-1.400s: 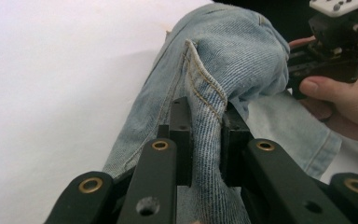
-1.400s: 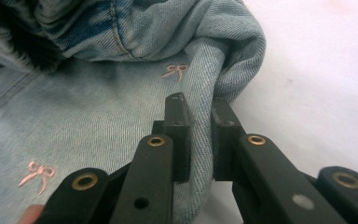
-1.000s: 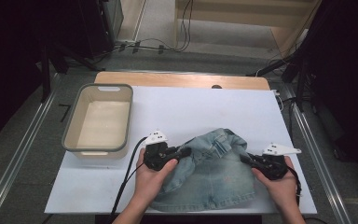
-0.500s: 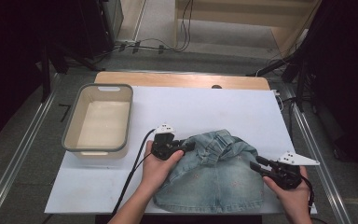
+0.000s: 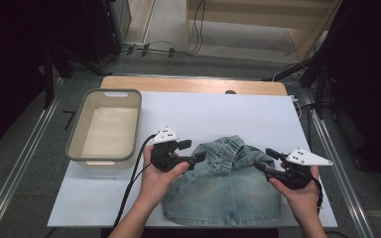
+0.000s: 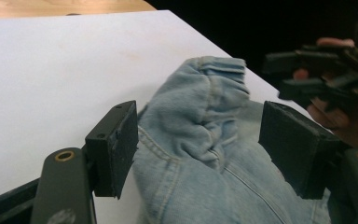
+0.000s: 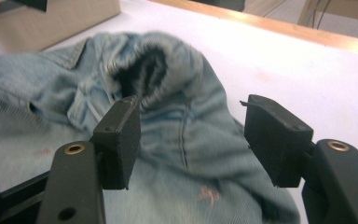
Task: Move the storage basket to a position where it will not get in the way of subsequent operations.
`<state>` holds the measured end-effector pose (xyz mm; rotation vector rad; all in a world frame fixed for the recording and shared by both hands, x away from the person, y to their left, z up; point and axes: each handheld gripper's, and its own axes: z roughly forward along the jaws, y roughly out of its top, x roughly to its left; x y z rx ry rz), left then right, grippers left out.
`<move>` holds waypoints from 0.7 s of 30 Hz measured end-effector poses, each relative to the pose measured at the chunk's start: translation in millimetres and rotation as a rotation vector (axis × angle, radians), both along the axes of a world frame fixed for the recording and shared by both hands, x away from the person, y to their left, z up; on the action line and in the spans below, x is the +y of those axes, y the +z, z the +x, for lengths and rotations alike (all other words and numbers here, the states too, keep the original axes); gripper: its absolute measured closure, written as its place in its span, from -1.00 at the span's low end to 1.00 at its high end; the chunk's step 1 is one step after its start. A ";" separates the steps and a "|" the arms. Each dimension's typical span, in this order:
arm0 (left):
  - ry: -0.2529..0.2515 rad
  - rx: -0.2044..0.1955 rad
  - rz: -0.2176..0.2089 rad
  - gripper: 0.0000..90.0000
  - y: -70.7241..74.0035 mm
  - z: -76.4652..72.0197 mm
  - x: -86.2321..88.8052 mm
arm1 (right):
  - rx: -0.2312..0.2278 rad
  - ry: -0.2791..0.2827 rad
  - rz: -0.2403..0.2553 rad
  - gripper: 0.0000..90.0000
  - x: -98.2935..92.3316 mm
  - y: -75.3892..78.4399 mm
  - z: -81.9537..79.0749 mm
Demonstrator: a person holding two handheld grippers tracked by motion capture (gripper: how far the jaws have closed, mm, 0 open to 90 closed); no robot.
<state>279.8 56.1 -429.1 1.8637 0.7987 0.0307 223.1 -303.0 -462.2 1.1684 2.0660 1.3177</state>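
Both claws have just been opening: the left gripper (image 5: 197,157) and right gripper (image 5: 263,159) stand released, flanking the denim skirt's (image 5: 223,186) bunched waistband between them.

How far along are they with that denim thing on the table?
Done so far: the denim garment lies on the white table, its top bunched up rather than flat. In hand: nothing; the left gripper and right gripper have just been opening, and their jaws stand apart, clear of the cloth. Probably left: smoothing or folding it, perhaps moving it to the beige tub, which holds nothing.
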 end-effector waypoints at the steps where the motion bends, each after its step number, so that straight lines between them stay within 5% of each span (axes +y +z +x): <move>1: -0.003 -0.002 0.000 -0.42 0.2 -2.3 -1.2 | 0.000 0.000 0.001 -0.22 2.3 2.0 3.0; 11: -0.092 0.014 0.051 -0.24 -19.3 -23.6 -21.1 | 0.019 0.030 0.007 -0.19 20.2 6.8 35.1; 16: -0.095 -0.009 0.095 0.05 -26.8 -27.4 -26.2 | 0.031 0.030 -0.002 -0.04 19.9 -8.3 33.8; 21: -0.065 -0.030 0.164 0.09 -39.5 -23.3 -26.2 | 0.039 0.038 0.003 0.11 17.2 -19.7 26.8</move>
